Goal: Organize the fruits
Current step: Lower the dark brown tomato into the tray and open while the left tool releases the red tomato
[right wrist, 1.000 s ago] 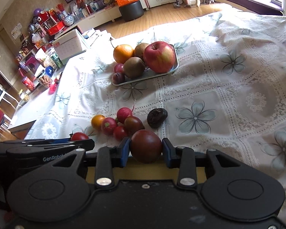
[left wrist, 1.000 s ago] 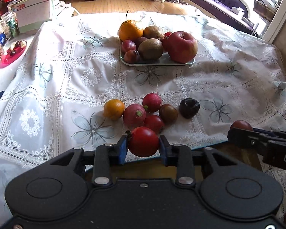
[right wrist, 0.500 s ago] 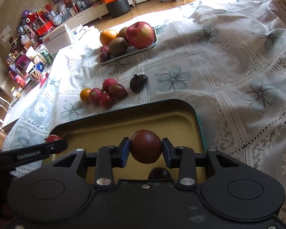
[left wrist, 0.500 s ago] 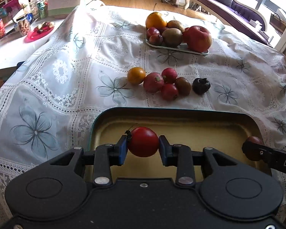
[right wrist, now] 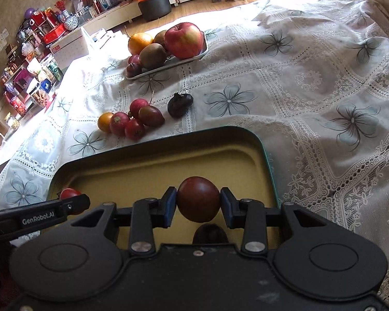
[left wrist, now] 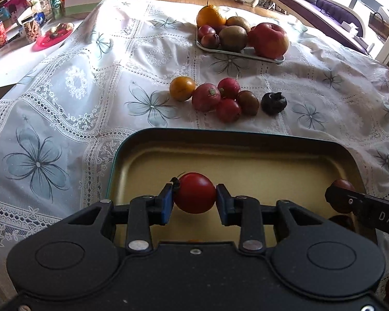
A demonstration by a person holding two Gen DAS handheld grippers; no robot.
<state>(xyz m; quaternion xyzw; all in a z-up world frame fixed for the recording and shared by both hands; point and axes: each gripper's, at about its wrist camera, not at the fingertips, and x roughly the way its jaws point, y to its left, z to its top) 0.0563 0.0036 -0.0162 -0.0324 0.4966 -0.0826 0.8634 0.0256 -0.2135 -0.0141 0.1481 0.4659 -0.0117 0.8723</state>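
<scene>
Both grippers now hang lower over the yellow tray (left wrist: 246,140): left gripper (left wrist: 194,200) clamps a red tomato (left wrist: 194,193), right gripper (right wrist: 198,204) a dark tomato (right wrist: 198,199).

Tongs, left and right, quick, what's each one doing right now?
Left tongs: closed on a red tomato, over the yellow tray.
Right tongs: closed on a dark brownish-red tomato, over the same tray.
</scene>
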